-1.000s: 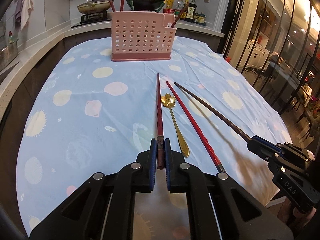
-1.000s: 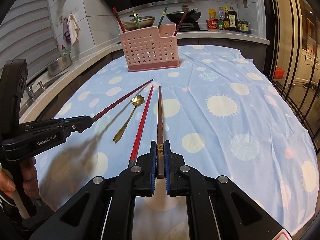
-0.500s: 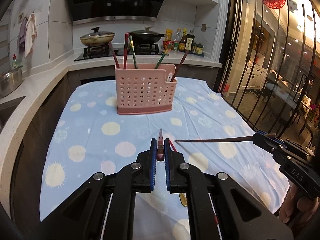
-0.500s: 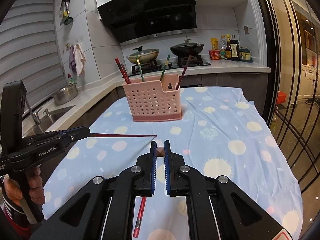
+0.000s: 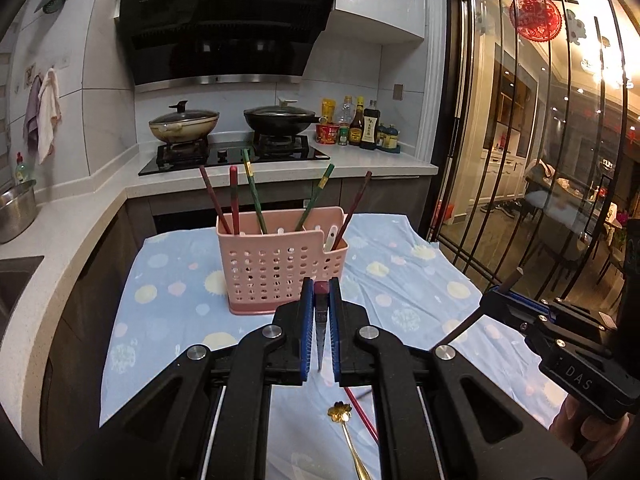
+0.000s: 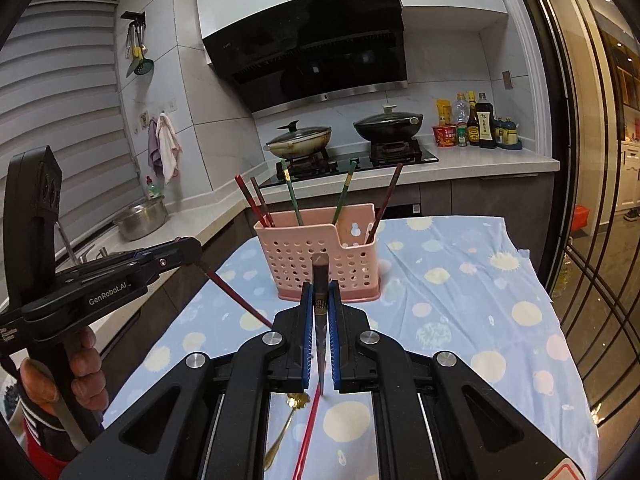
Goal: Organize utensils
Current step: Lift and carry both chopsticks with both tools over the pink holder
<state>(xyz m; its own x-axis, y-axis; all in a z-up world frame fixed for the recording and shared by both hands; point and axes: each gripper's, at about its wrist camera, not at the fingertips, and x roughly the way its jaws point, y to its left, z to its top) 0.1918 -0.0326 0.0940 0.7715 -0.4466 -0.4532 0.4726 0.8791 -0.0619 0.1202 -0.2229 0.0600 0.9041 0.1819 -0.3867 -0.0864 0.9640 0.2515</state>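
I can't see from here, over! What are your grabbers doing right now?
Left gripper shut on dark red chopstick. Right gripper shut on brown chopstick. Pink holder ahead, nothing between. Gold spoon, red chopstick left on cloth.

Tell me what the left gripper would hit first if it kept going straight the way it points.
Probably the pink utensil basket, dead ahead of the left gripper; the dark red chopstick it clamps would likely touch first. Depth is uncertain.

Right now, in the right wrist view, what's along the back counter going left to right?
Steel pot → beige pan → black wok → red cup → dark sauce bottle
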